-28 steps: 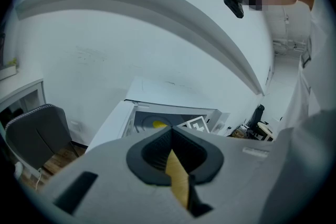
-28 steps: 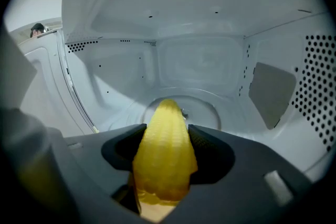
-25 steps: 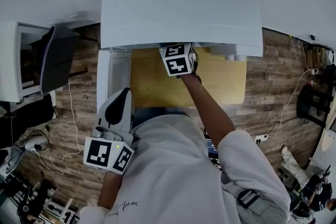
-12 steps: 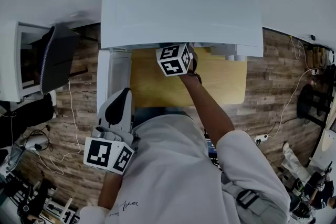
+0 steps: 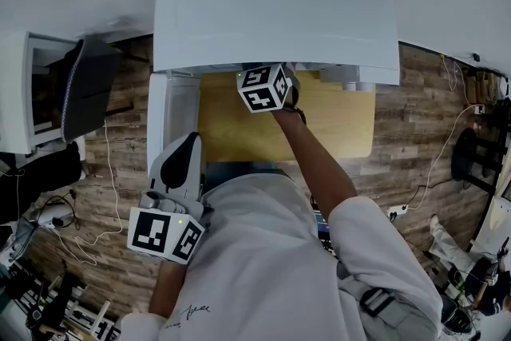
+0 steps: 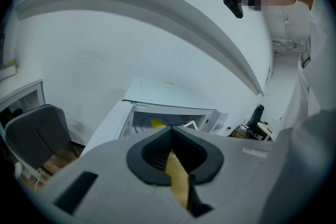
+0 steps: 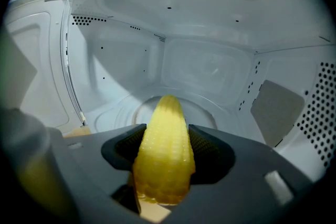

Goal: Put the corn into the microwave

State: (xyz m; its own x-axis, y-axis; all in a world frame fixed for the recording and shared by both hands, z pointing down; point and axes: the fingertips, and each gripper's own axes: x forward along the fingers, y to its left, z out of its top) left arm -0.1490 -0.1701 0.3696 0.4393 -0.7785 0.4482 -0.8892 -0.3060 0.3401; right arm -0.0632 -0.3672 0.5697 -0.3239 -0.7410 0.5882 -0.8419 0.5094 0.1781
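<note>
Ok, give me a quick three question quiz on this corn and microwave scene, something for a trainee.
1. True or false: the corn already lies on the microwave's turntable.
2. What is the left gripper doing? A: holding the corn. B: shut on nothing, held back from the microwave. C: gripping the door.
3. Fill in: the microwave door stands ___.

Key: 1 false, the right gripper holds it clamped between its jaws, pointing into the cavity. 2 B. 3 open.
</note>
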